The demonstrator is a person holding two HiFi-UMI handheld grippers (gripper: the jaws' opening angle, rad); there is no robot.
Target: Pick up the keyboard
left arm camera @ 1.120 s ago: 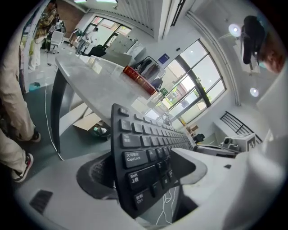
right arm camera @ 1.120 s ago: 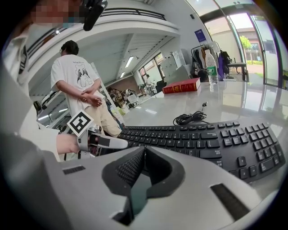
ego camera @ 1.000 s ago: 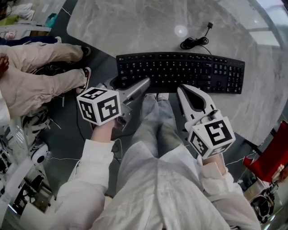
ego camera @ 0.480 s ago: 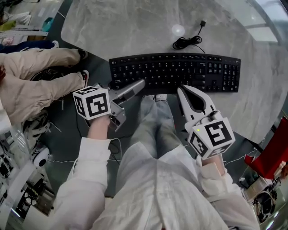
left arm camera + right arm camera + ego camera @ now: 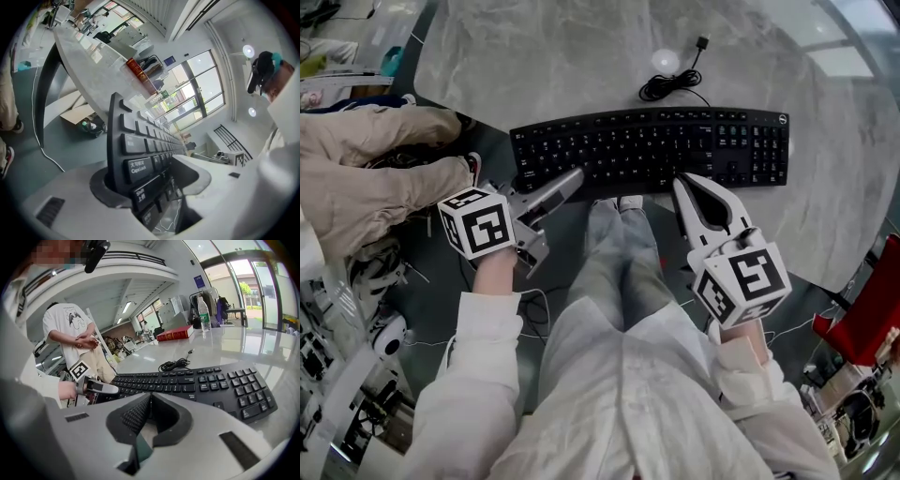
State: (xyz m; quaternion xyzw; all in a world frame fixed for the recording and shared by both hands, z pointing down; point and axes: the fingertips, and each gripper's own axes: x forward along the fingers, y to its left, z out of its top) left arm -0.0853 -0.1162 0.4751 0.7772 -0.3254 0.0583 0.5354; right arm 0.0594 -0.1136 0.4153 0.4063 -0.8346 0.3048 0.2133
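A black keyboard (image 5: 656,145) lies along the near edge of the marble table (image 5: 562,56). My left gripper (image 5: 572,176) is at its near left corner. In the left gripper view the keyboard's left end (image 5: 136,140) stands between the jaws, which have just been closing, and both pads lie against it. My right gripper (image 5: 689,183) is shut and empty, with its tips at the keyboard's front edge, right of the middle. The right gripper view shows the key rows (image 5: 211,380) just beyond its closed tips (image 5: 149,397) and the left gripper (image 5: 101,388) at the far end.
The keyboard's cable (image 5: 670,86) lies coiled on the table behind it. A seated person's legs (image 5: 366,178) are at the left, off the table. My own legs (image 5: 619,262) are below the table edge. A red book (image 5: 176,333) and a bottle (image 5: 203,310) stand far back.
The head view has shifted, so the keyboard sits further left and higher. The left gripper's jaws have narrowed around the keyboard's left corner. The right gripper has edged closer to the front edge.
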